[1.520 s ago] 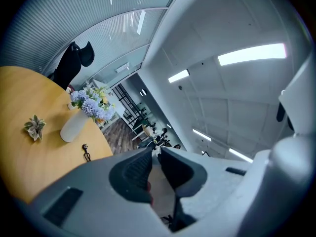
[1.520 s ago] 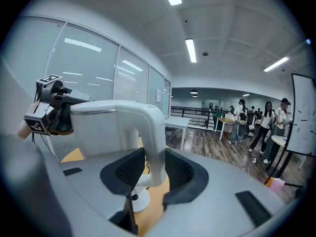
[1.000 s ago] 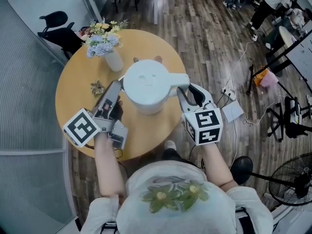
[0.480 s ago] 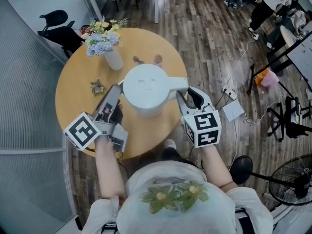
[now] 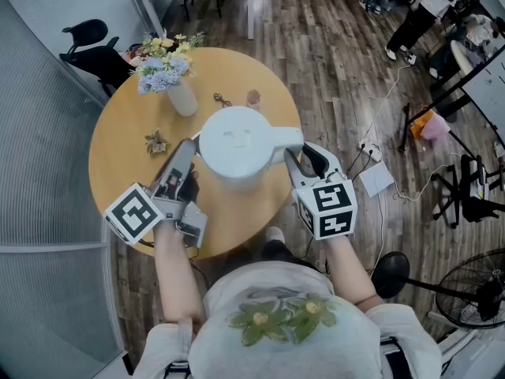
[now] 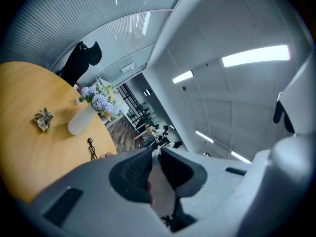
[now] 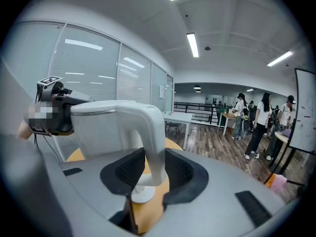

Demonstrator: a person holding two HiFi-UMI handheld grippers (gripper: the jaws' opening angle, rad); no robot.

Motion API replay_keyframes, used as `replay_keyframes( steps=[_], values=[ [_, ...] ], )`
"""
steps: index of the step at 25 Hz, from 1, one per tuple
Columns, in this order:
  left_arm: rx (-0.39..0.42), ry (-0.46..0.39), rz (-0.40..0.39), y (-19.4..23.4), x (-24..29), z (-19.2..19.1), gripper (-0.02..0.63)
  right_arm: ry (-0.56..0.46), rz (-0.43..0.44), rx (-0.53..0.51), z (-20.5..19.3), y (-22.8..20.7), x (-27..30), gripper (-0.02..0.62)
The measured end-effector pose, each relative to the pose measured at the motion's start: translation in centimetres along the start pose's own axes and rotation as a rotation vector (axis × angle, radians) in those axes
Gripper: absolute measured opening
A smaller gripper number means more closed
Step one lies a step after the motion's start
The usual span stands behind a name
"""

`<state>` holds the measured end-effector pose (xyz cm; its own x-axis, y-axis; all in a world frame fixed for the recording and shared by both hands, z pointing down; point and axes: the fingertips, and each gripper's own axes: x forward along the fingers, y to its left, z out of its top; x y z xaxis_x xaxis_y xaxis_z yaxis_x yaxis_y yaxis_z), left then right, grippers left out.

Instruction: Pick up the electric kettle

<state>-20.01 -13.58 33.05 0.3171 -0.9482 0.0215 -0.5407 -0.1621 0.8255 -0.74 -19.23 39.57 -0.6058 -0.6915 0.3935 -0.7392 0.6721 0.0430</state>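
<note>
Clamping the right gripper [image 7: 150, 168] on the handle [image 7: 152, 132] of the electric kettle [image 5: 237, 142], apparently lifting it over the round table [image 5: 126, 144], clearance being hard to judge. Holding the left gripper [image 6: 154, 157] nearly together, gripping nothing, beside it. Hiding any contents under a shut lid; showing flowers [image 5: 162, 58] in the vase [image 5: 183, 99] beyond.

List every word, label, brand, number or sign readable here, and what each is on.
No text reads anywhere.
The left cube on the left gripper and the right cube on the right gripper: black-and-white square patterns, no letters.
Electric kettle: faint lid marks, unreadable.
Sheet on the glass wall: too small to read.
</note>
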Motion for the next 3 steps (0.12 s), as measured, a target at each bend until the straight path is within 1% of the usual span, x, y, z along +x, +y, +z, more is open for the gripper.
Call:
replay_keyframes(
  steps=[3],
  values=[
    [0.002, 0.000, -0.005, -0.15, 0.02, -0.04, 0.060, -0.003, -0.004, 0.000, 0.05, -0.07, -0.14, 0.140]
  ],
)
